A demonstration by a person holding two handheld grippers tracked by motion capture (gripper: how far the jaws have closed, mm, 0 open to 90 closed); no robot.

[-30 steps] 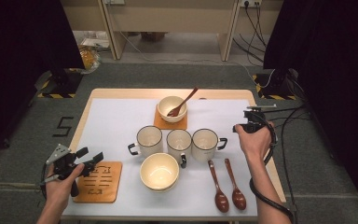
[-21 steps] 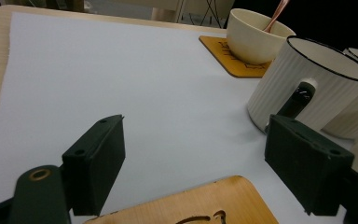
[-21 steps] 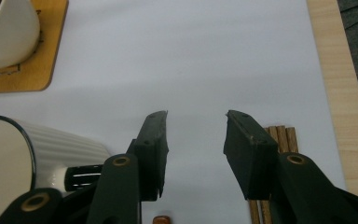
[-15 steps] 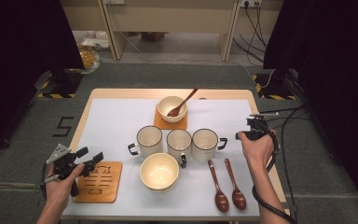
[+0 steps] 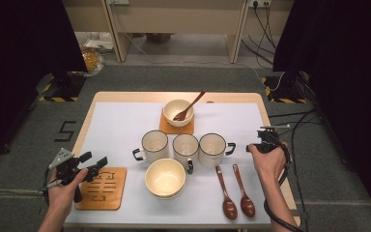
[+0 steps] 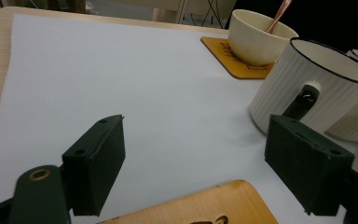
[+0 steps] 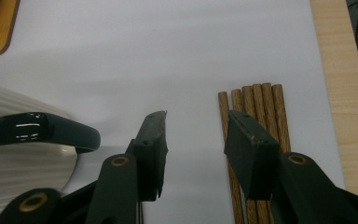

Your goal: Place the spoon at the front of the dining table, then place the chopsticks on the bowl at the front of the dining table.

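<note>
My right gripper (image 5: 264,135) hovers low over the white mat at the right of the table, its jaws partly open with only bare mat between them. In the right gripper view (image 7: 196,121) a bundle of several wooden chopsticks (image 7: 256,105) lies just ahead, and the right jaw overlaps them. The black handle of the right-hand mug (image 7: 37,131) is close on its left. My left gripper (image 5: 94,159) stands open and empty above the near-left wooden coaster (image 5: 101,188). In the left gripper view (image 6: 193,135) it faces the left mug (image 6: 307,91).
Three white ribbed mugs (image 5: 185,146) stand in a row mid-table. Behind them a bowl with a spoon (image 5: 178,112) sits on a coaster. An empty bowl (image 5: 164,177) and two wooden spoons (image 5: 234,193) lie near the front. The table's wooden edge (image 7: 340,84) runs just right of the chopsticks.
My right hand has sunk a little toward the mat and drifted slightly nearer the front edge. The left hand has kept still.
</note>
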